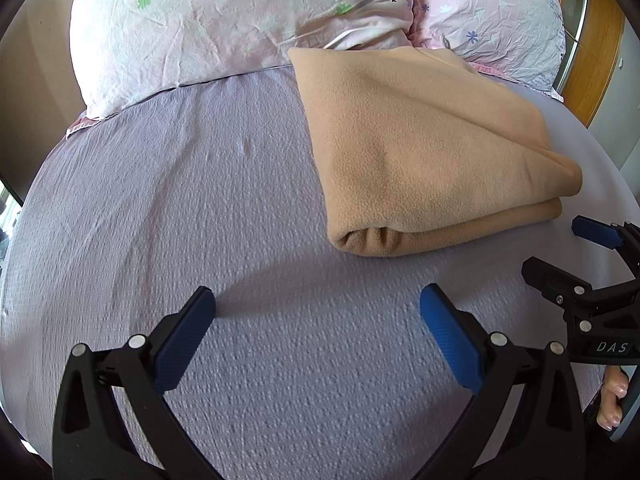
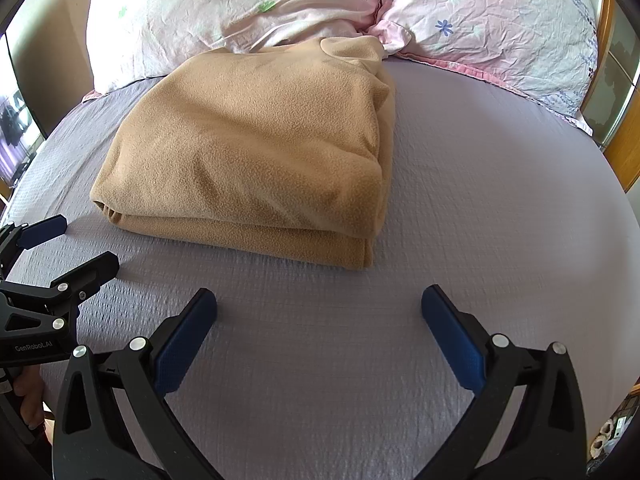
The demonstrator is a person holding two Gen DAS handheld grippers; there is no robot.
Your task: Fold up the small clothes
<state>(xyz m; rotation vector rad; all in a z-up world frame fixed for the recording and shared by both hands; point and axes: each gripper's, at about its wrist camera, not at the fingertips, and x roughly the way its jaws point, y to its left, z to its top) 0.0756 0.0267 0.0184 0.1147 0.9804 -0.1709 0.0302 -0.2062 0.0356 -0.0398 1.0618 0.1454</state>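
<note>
Nearest, the left gripper and right gripper both hang wide apart and hold nothing over the lilac sheet. Ahead lies the folded tan fleece, in 2 stacked layers, its long axis running away toward the pillows. I judge the right gripper slightly nearer.

A lavender-sheeted bed carries a folded tan fleece and floral pillows.
</note>
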